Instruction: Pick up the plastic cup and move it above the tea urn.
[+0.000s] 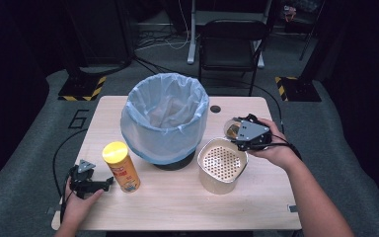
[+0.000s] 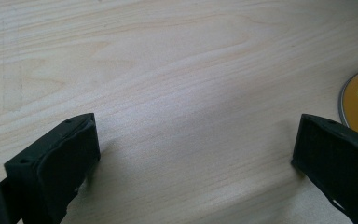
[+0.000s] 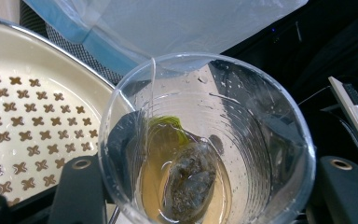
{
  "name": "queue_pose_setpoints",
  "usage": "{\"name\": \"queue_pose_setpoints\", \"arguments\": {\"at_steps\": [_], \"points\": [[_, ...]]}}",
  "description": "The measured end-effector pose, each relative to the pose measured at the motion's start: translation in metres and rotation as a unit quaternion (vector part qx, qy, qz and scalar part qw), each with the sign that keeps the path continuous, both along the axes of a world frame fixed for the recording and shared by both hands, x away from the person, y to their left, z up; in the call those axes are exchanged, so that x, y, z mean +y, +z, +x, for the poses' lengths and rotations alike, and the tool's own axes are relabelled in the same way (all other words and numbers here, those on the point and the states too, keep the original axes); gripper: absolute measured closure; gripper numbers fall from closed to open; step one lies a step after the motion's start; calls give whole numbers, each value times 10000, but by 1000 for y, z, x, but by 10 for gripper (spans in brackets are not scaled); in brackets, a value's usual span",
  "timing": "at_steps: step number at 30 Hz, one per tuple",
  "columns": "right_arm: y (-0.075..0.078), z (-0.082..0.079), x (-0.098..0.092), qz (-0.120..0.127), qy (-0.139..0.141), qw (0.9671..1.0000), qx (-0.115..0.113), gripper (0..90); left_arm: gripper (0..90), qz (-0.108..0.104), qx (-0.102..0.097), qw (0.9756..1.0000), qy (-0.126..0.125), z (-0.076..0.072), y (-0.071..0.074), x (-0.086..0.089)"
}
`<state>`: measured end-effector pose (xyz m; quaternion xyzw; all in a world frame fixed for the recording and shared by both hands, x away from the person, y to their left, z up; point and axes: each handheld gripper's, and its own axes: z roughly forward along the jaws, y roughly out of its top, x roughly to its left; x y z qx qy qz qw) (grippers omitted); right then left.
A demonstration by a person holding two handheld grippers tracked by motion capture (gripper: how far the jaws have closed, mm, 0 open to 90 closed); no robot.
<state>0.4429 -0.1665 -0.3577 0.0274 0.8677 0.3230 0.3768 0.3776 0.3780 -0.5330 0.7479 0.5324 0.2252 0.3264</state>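
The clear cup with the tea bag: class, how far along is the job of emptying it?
Done: the right claw has gripped the clear cup and holds it beside the strainer bowl.
In hand: tea and the tea bag are inside the cup; nothing poured yet.
Left: probably drain over the strainer, then bin the bag. The left claw rests open near the yellow can.

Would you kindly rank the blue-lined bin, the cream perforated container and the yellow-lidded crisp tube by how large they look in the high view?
Largest to smallest in the high view:
1. Black bin lined with a pale blue bag
2. Cream container with a perforated insert
3. Yellow-lidded cylindrical crisp tube
All three stand at a similar distance, so the order looks dependable.
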Motion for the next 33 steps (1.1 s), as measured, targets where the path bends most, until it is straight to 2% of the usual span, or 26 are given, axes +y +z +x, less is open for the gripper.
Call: {"name": "queue_pose_setpoints", "arguments": {"at_steps": [3,7,10,15,16,18,19,20,23,24,26,29,30,31,32,33], "points": [[-1,-3,2,-112,27,9999,-115,371,4,0,1,10000,0,0,0,0],[-3,-11,6,-383,69,9986,-360,373,4,-2,1,10000,1,0,0,0],[-5,-16,8,-670,66,9956,-645,376,4,1,0,10000,-1,0,0,0],[-12,-25,14,-1243,71,9860,-1109,379,4,-1,-1,10000,2,0,0,0],[-12,-25,14,-1243,71,9860,-1109,379,4,-1,-1,10000,2,0,0,0],[-16,-30,20,-1558,130,9780,-1383,381,4,-1,-1,10000,1,0,0,0],[-16,-30,21,-1582,120,9765,-1460,382,4,-1,0,10000,1,0,0,0],[-17,-32,23,-1666,112,9736,-1557,383,4,-2,-1,10000,1,0,0,0],[-20,-35,27,-2011,157,9617,-1854,387,4,-2,0,10000,1,0,0,0],[-22,-36,29,-2174,186,9553,-1993,388,4,-3,-1,10000,2,0,0,0],[-26,-38,31,-2327,153,9487,-2133,393,4,-2,0,10000,1,0,0,0],[-31,-41,35,-2771,178,9273,-2509,401,4,-3,0,10000,2,0,0,0],[-31,-41,35,-2771,178,9273,-2509,401,4,-3,0,10000,2,0,0,0],[-35,-43,40,-3251,332,8979,-2951,406,4,-2,-1,10000,1,0,0,0],[-35,-43,40,-3251,332,8979,-2951,406,4,-2,-1,10000,1,0,0,0],[-38,-44,40,-3277,279,8938,-3048,408,4,-1,-1,10000,1,0,0,0]]}}
